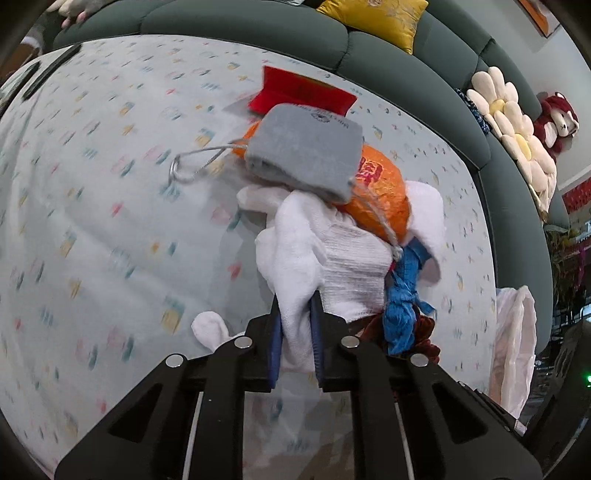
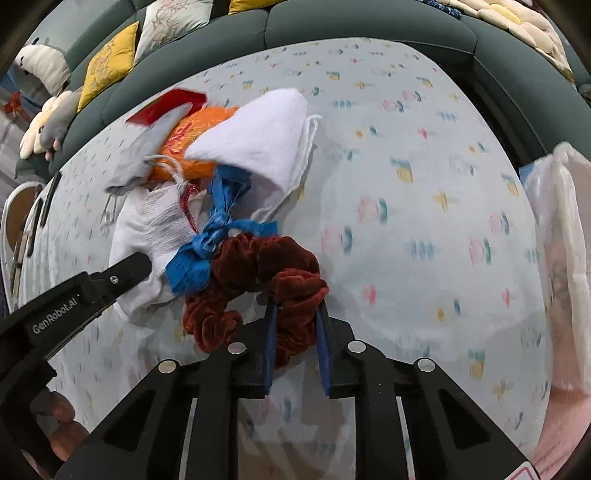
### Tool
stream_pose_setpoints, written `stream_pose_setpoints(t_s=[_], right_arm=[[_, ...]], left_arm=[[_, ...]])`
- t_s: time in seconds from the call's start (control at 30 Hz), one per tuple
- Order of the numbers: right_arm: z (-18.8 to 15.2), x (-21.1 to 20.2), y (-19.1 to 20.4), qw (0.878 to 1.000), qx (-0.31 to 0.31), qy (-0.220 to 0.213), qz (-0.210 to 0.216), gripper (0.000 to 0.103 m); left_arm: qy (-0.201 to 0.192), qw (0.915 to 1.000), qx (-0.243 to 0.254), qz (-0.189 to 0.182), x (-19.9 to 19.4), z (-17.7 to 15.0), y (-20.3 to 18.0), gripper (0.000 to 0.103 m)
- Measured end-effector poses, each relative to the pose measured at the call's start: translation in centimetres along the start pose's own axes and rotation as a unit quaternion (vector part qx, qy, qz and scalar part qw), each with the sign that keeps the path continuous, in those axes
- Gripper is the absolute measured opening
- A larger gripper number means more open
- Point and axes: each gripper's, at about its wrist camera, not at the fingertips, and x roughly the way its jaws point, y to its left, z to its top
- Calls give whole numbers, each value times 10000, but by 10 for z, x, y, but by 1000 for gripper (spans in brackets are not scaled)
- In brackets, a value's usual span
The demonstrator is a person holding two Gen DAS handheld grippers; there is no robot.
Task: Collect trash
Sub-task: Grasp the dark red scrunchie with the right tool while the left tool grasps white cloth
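Left claw (image 1: 295, 328) is pinching the white cloth (image 1: 332, 266), right claw (image 2: 295, 332) gripping the red scrunchie (image 2: 258, 280); I'm risking dragging the tangled blue ribbon (image 2: 207, 251) along, spilling the pile at center frame.

Black claw (image 2: 295, 314), seemingly blue pads (image 2: 323, 343)

Green sofa (image 1: 369, 40) w/ yellow cushion (image 1: 376, 18)

Heaped trash on the bedsheet: white cloth (image 1: 295, 236) under grey pouch (image 1: 306, 151), orange ball (image 1: 384, 192), blue ribbon (image 2: 210, 240), rust scrunchie (image 2: 273, 266).
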Motion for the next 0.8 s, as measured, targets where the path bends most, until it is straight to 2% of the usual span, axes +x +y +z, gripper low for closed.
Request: stream_pose_setpoints(t_s=[0.2,0.57,0.63,0.67,0.7,0.8], right_arm=[[-30,-22,-7,9999,-82,-13,88,16],[-53,-70,-29,9986,13,-471,222,16],[-55,-75,-31,9983,19,-531,236,16],[-55,-78,-32,9982,23,-553,247,16],[-56,-80,-33,9979,34,-587,261,16],[-59,-86,-36,9975,56,-635,295,16]], left_arm=[[-96,9999,59,-24,-29,-26,-1,13],[-81,9997,196,-117,-56,-66,-10,15],[-110,9997,195,-97,-59,-70,-12,22],[-124,9997,191,-86,-61,-71,-13,35],[-193,9996,203,-100,-64,-71,-15,39],[-302,9990,321,-40,-69,-69,-21,42]])
